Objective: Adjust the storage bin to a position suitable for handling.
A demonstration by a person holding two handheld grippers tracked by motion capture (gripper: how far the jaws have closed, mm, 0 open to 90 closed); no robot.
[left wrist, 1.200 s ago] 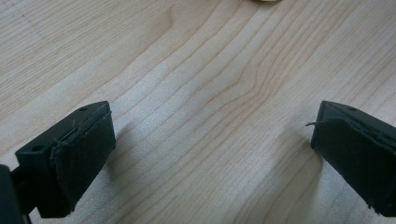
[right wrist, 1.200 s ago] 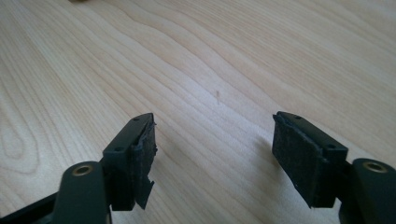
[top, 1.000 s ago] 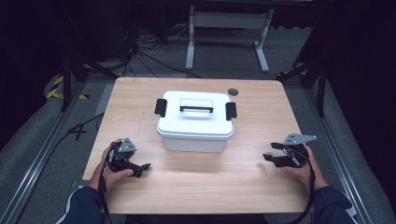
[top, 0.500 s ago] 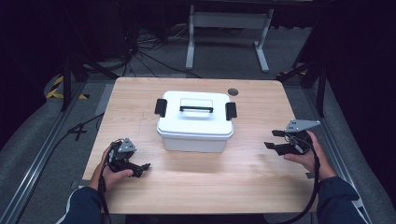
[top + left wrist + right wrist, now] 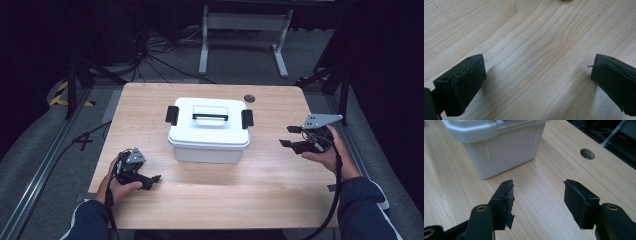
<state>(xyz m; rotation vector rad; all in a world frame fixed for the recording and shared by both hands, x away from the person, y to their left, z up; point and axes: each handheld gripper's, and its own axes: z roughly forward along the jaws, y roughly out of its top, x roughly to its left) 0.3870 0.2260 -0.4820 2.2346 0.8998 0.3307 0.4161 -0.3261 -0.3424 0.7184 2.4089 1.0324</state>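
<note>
A white lidded box [image 5: 209,131] with a black handle [image 5: 210,116] and black side latches stands in the middle of the wooden table [image 5: 210,200]. My left gripper [image 5: 150,181] rests low at the front left, jaws wide apart over bare wood [image 5: 536,55]. To the right of the box, my right gripper [image 5: 288,136] hangs above the table and points at the box's right end [image 5: 499,147]. Its jaws have just been closing a little; they stand open with nothing between them.
A round cable hole [image 5: 249,98] sits in the table behind the box, also seen as the hole [image 5: 587,154] in the right gripper view. Cables and a metal stand [image 5: 245,25] lie on the floor beyond the far edge.
My right gripper has risen off the table and drifted slightly toward the far side. The left hand and the box have kept still.
</note>
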